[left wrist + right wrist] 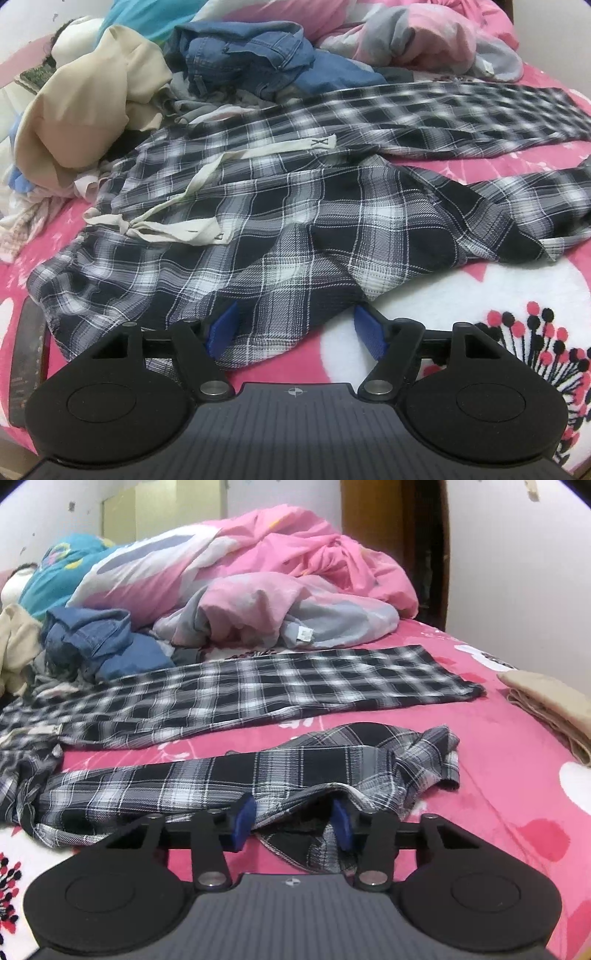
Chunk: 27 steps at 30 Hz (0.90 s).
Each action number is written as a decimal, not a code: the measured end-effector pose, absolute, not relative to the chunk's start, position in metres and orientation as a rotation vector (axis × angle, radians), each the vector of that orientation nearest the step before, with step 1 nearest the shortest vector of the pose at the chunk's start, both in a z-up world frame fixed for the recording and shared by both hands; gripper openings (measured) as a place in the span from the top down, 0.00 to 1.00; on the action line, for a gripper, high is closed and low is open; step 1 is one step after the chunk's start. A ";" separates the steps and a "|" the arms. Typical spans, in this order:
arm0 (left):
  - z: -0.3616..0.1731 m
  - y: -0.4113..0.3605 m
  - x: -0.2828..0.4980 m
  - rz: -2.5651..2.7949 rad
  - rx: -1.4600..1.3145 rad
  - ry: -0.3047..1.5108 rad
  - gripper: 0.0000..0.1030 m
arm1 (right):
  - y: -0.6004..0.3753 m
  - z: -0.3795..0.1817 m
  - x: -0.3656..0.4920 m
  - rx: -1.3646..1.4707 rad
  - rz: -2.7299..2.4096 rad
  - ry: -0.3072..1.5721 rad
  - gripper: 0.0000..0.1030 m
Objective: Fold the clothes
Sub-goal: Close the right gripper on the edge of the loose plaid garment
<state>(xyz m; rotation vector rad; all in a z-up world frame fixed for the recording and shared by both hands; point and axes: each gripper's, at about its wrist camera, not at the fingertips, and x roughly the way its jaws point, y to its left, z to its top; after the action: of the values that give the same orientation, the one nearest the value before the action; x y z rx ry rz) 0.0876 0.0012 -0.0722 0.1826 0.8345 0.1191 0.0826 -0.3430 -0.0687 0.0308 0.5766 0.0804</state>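
Observation:
Black-and-white plaid pants (pixel 295 221) with a cream drawstring (pixel 207 173) lie spread on the pink bedspread, waist to the left. The far leg (pixel 295 679) lies flat and straight. The near leg (pixel 258 775) is crumpled, with its cuff end bunched up. My left gripper (pixel 295 332) is open over the near edge of the seat; cloth covers its left blue pad and the right pad is bare. My right gripper (pixel 293 823) sits at the near leg's hem. Loose cloth drapes over and between its blue pads, which stand apart without pinching it.
A heap of unfolded clothes lies behind the pants: a beige garment (pixel 81 110), blue jeans (pixel 251 55) and a pink duvet (pixel 295 554). A folded beige garment (pixel 554 709) rests at the bed's right edge. A dark strap (pixel 26 362) lies at the left.

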 end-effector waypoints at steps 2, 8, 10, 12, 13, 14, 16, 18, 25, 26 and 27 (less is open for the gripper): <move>-0.072 0.000 0.088 0.125 0.190 0.836 0.31 | -0.347 -0.071 0.082 0.053 0.079 0.571 0.62; -0.072 -0.004 0.089 0.145 0.215 0.840 0.29 | -0.349 -0.081 0.077 0.064 0.092 0.546 0.73; -0.072 -0.005 0.090 0.151 0.222 0.842 0.29 | -0.350 -0.083 0.076 0.069 0.099 0.536 0.76; -0.072 -0.007 0.090 0.156 0.230 0.842 0.29 | -0.351 -0.084 0.075 0.086 0.105 0.530 0.78; -0.072 -0.008 0.090 0.159 0.235 0.842 0.29 | -0.354 -0.084 0.075 0.104 0.110 0.528 0.79; -0.073 -0.009 0.090 0.163 0.240 0.842 0.28 | -0.356 -0.085 0.076 0.121 0.115 0.526 0.79; -0.073 -0.011 0.090 0.167 0.252 0.841 0.28 | -0.362 -0.086 0.075 0.163 0.124 0.520 0.82; -0.073 -0.013 0.090 0.173 0.263 0.842 0.28 | -0.366 -0.087 0.075 0.196 0.132 0.516 0.83; -0.073 -0.016 0.089 0.189 0.284 0.835 0.28 | -0.383 -0.089 0.073 0.318 0.192 0.490 0.91; -0.073 -0.016 0.089 0.189 0.286 0.833 0.27 | -0.387 -0.089 0.072 0.342 0.204 0.486 0.92; -0.074 -0.016 0.088 0.188 0.290 0.829 0.27 | -0.389 -0.089 0.071 0.367 0.215 0.480 0.94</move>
<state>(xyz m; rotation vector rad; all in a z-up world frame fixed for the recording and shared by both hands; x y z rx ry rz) 0.0879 -0.0158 -0.0737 0.2895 0.8287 0.1883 0.0710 -0.3893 -0.0890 0.3670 0.4804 0.2151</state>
